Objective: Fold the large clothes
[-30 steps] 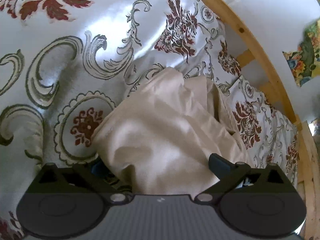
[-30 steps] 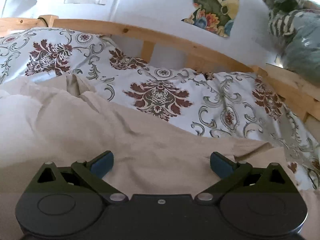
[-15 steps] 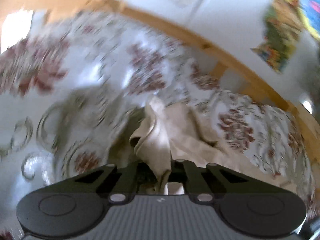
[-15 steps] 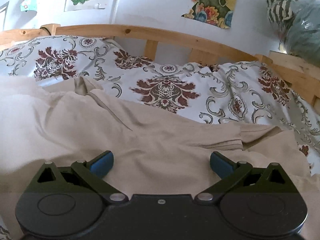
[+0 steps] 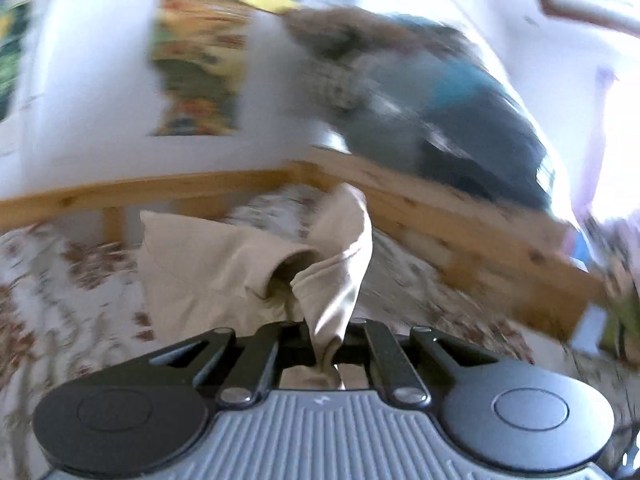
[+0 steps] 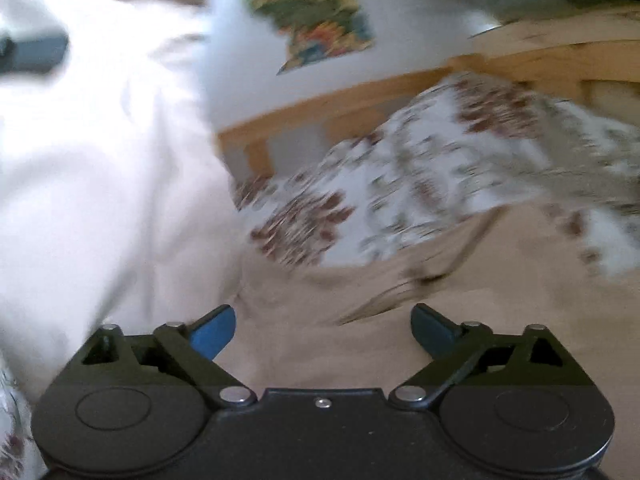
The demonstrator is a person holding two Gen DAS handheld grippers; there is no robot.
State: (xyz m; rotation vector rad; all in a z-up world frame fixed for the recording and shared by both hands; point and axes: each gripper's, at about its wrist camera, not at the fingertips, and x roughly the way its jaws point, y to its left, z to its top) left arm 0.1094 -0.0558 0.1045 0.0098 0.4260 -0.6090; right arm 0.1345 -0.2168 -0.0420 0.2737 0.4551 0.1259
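Flanking beige garment (image 5: 224, 268): wooden bedrail (image 5: 460, 216)

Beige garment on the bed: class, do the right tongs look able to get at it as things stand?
Probably yes. The beige garment lies right under and ahead of the right tongs, whose jaws are closing with cloth below them and nothing visible in the way, though the frame is blurred.
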